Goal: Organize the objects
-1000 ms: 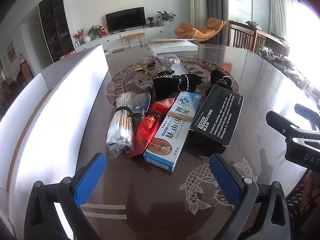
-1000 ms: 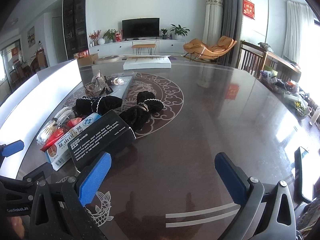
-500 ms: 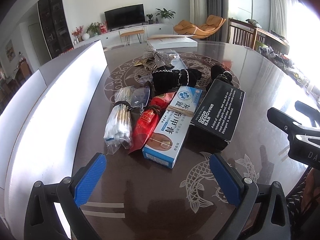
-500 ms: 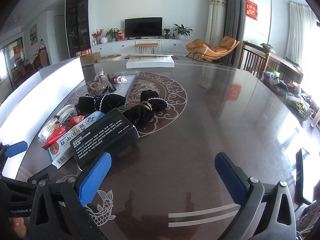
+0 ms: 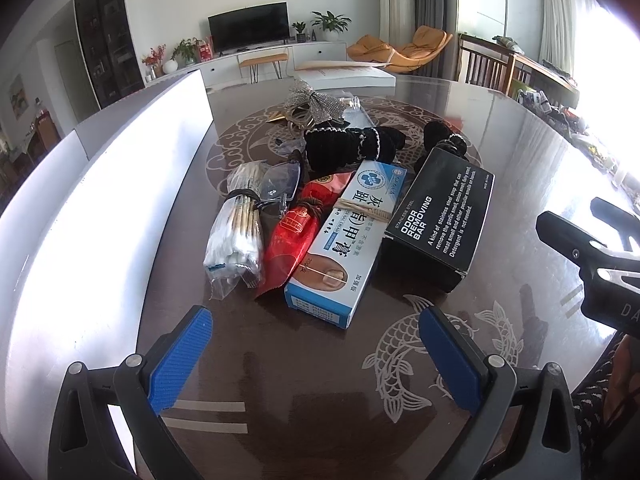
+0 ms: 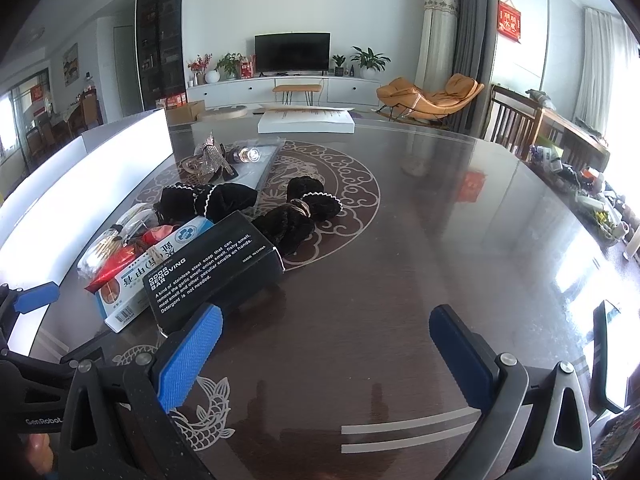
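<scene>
My left gripper [image 5: 312,354] hangs wide open and empty above the dark table [image 5: 304,400], its blue pads [image 5: 180,354] framing bare wood. My right gripper [image 6: 326,350] is just as wide and holds nothing either.

Straight ahead of the left fingers lies the blue-and-white ointment box [image 5: 348,240], its long axis running away from me and leaning slightly right, its near end closest to my fingertips. The black odor-bar box [image 5: 440,220] lies touching it on the right, roughly parallel; from the right wrist view that box [image 6: 212,268] sits just ahead of the right gripper's left pad [image 6: 190,356], so I judge the right hand is nearer to it and the left hand nearer to the ointment box.

Left of the ointment box lie a red packet [image 5: 296,236], folded glasses [image 5: 280,186] and a bagged bundle of cotton swabs [image 5: 236,236]. Beyond them are black hair scrunchies [image 5: 352,146] and a sparkly bow [image 5: 316,100].

A long white box [image 5: 92,216] stands along the left edge; I cannot see what is in it. A flat white box [image 6: 306,120] rests at the table's far side, closed.
</scene>
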